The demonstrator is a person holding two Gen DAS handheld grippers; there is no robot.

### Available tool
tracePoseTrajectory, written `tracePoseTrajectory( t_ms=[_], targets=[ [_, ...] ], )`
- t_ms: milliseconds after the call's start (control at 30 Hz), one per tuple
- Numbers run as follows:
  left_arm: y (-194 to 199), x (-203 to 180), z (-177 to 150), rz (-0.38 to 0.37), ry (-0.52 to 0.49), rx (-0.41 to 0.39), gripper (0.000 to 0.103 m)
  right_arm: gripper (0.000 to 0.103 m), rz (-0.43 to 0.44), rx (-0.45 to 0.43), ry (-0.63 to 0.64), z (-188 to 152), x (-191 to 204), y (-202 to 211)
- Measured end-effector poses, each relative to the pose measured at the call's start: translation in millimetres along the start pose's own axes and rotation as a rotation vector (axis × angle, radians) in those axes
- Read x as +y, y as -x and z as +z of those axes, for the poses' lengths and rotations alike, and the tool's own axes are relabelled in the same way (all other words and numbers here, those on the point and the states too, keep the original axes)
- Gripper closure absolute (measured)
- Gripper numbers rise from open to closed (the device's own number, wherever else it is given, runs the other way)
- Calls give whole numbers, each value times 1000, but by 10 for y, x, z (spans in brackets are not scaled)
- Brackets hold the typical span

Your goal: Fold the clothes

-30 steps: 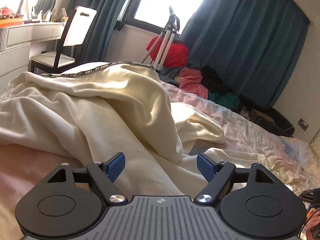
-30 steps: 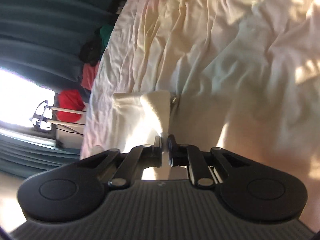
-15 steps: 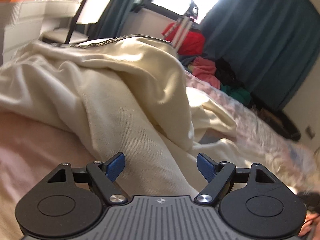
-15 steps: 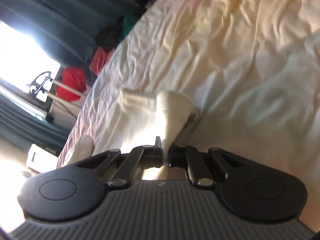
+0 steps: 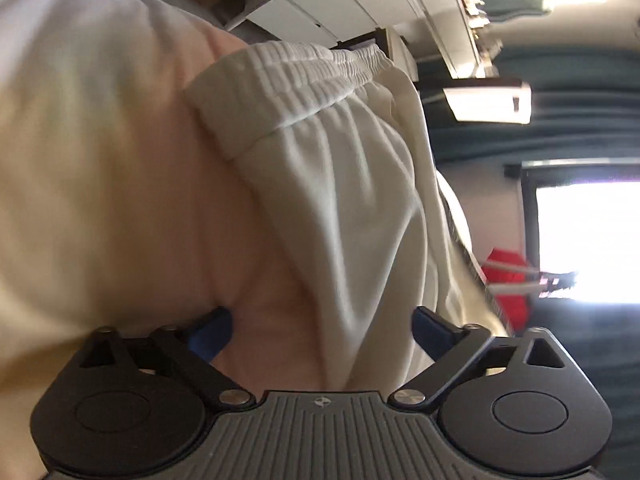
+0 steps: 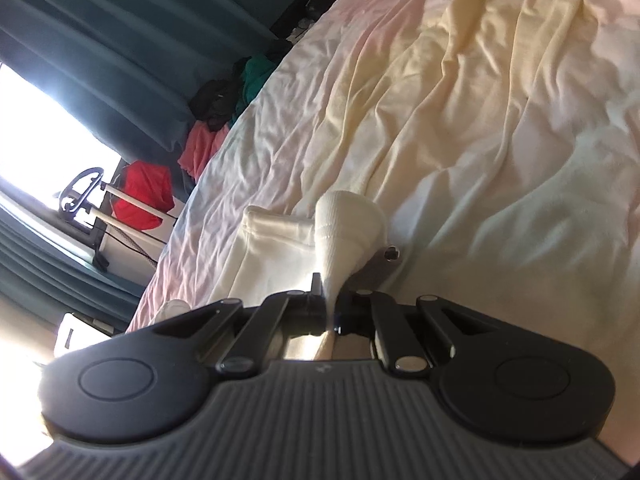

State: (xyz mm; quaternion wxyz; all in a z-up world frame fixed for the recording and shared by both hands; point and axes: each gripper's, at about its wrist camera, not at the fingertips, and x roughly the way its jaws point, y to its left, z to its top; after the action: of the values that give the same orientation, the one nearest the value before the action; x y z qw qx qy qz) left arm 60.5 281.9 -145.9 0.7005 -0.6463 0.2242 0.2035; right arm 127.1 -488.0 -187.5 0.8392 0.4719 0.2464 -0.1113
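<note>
A cream garment with a ribbed elastic waistband (image 5: 304, 80) lies bunched on the bed, filling the left wrist view. My left gripper (image 5: 322, 330) is open, rolled sideways, its blue-padded fingers (image 5: 212, 332) straddling a fold of the cream fabric (image 5: 360, 240) close to the bed. My right gripper (image 6: 330, 300) is shut on a ribbed cuff of the cream garment (image 6: 344, 224), which bulges out beyond the jaws. More of that garment (image 6: 272, 252) trails left over the bed.
The bed carries a wrinkled pink and yellow sheet (image 6: 460, 100). Teal curtains (image 6: 120, 40), a pile of coloured clothes (image 6: 216, 120), a red bag (image 6: 144, 196) and a bright window stand beyond it. White drawers (image 5: 340, 8) and a chair (image 5: 488, 100) show left.
My left gripper has rolled sideways and swung down close to the garment's waistband, still open. My right gripper keeps its hold on the cuff and has tilted, bringing curtains into view.
</note>
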Motion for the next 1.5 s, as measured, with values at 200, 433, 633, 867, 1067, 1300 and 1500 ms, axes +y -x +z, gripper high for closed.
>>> tracePoseTrajectory(
  t_ms=[200,433,633,867,1067,1300,1500],
  targets=[
    [80,-17,134,-31,-21,-17,52,97,19,-56,-26,71,-33,62],
    [547,-244,448,-59,-139,-59,95,97,9,-97,-104,189,-192,166],
    [1271,-429,813,-37,-258,-20,97,97,-7,-122,-173,203,-323,357],
    [1744,-100,996,79,-321,56,100,98,-49,-274,-99,128,-169,964],
    [1678,156,979,187,-407,72,99,97,-272,-146,-189,-33,-432,939],
    [1594,66,896,246,-514,68,87,92,-329,-95,-207,-92,-522,826],
    [1683,-293,643,326,-763,10,24,27,-383,-215,-51,-68,-274,974]
  ],
)
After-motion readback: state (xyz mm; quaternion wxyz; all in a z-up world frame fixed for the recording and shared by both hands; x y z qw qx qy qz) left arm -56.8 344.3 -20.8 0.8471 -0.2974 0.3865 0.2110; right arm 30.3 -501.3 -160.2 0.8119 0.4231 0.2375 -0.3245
